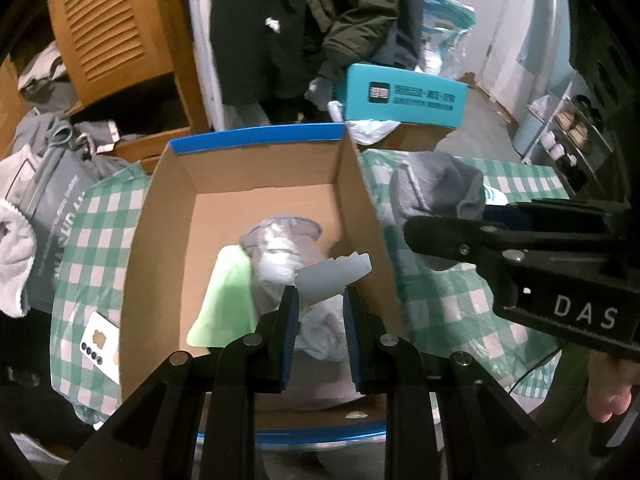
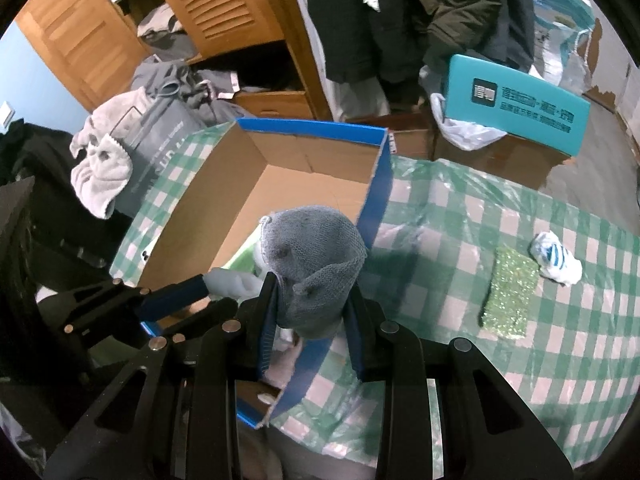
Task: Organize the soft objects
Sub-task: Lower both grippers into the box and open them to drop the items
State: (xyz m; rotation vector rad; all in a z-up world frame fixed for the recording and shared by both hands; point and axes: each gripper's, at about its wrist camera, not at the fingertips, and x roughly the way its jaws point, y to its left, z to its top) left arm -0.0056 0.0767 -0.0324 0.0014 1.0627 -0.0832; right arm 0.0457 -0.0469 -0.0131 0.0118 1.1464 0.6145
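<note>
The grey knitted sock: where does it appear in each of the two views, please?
Left wrist view: the grey knitted sock is at right of centre, held by the right gripper, beyond the cardboard box's right wall.
Right wrist view: the sock is at centre, between that gripper's fingers, over the box's right wall.
Shared landmark: the blue-edged cardboard box.

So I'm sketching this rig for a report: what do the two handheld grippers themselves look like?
Both are matte black plastic linkages with round silver pivot pins. The left gripper and right gripper each carry two flat fingers lined with ribbed blue pads. The right gripper's body bears white letters reading DAS. No sleeve is visible.
</note>
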